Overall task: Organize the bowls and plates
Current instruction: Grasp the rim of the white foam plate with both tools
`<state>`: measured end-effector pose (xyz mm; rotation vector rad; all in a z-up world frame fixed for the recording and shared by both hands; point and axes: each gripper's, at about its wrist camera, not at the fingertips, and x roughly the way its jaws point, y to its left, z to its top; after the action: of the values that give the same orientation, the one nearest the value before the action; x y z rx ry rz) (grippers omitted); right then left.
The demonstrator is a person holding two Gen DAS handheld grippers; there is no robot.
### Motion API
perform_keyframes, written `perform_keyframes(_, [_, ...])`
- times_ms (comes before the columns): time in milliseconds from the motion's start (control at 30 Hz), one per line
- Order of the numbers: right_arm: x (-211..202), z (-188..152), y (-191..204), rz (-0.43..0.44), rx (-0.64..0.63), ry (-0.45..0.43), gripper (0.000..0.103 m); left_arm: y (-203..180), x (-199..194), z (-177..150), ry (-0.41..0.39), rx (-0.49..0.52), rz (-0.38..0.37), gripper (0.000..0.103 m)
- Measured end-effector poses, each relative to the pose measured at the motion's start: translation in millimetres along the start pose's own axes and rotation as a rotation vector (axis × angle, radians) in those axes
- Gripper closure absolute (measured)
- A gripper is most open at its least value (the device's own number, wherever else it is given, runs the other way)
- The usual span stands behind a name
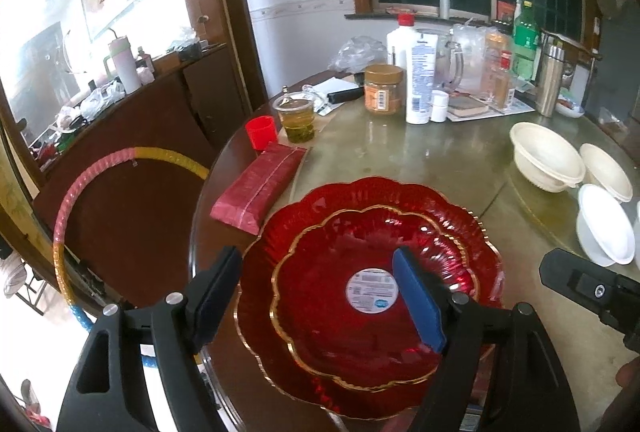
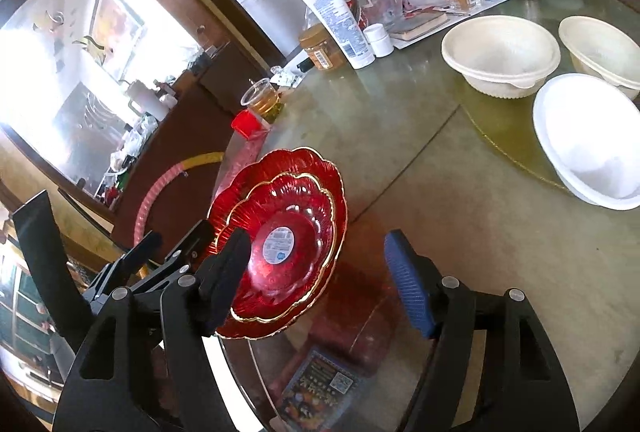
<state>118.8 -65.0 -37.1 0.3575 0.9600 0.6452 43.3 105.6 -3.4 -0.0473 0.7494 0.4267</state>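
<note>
Two red scalloped glass plates are stacked at the table's near-left edge: a smaller gold-rimmed plate (image 1: pixel 360 296) (image 2: pixel 288 236) with a round label lies inside a larger one (image 1: pixel 400 192) (image 2: pixel 320 168). My left gripper (image 1: pixel 320 300) hangs open over them; its blue pad (image 1: pixel 418 300) is above the small plate and nothing is pinched. My right gripper (image 2: pixel 318 280) is open just right of the stack, its dark finger (image 2: pixel 228 272) overlapping the plates' rim in the picture. Two cream bowls (image 2: pixel 500 52) (image 2: pixel 600 48) and a white bowl (image 2: pixel 588 148) stand apart at the right.
A red packet (image 1: pixel 260 188), a red cup (image 1: pixel 261 131) and a plastic cup of tea (image 1: pixel 296 116) sit behind the plates. Jars, a white tube (image 1: pixel 420 80), bottles and a steel flask (image 1: pixel 550 80) crowd the far side. A hula hoop (image 1: pixel 80 192) leans beside the table (image 1: pixel 400 148).
</note>
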Motion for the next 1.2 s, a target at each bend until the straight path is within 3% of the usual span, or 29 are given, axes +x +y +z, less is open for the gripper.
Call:
perform_keyframes(167, [-31.2, 0.2, -21.3, -0.005, 0.034, -0.035, 0.032, -19.4, -11.7, 10.6, 0.018, -0.070, -0.250, 0.025])
perform_keyframes(300, [-77.8, -0.4, -56.3, -0.041, 0.114, -0.132, 0.033, -64.8, -19.8, 15.6, 0.022, 0.013, -0.345, 0.025])
perform_keyframes(500, [-127.1, -3.2, -126.1, -0.127, 0.290, -0.228, 0.032, -142.1, -7.1, 19.1, 0.125, 0.091, -0.484, 0.025])
perform_keyframes(600, [-128.6, -3.0, -162.0, -0.138, 0.390, -0.223, 0.033, -172.9, 12.5, 21.3, 0.187, 0.102, -0.497, 0.025])
perform_keyframes(800, [-117.6, 5.1, -206.5, -0.116, 0.518, -0.218, 0.033, -206.2, 39.2, 25.4, 0.225, 0.082, -0.469, 0.025])
perform_keyframes(1033, [-100.1, 20.4, -221.0, -0.144, 0.560, -0.216, 0.033, -227.7, 64.1, 21.9, 0.272, 0.075, -0.440, 0.027])
perform_keyframes(1133, [-94.2, 23.2, -219.3, -0.159, 0.550, -0.212, 0.038, -236.0, 70.3, 20.3, 0.282, 0.094, -0.430, 0.043])
perform_keyframes(1167, [-91.1, 24.4, -218.0, -0.172, 0.538, -0.207, 0.043, -238.4, 71.4, 18.5, 0.275, 0.110, -0.417, 0.059])
perform_keyframes(1200, [-87.4, 25.4, -216.4, -0.185, 0.525, -0.196, 0.066, -241.1, 72.3, 16.4, 0.268, 0.138, -0.404, 0.069])
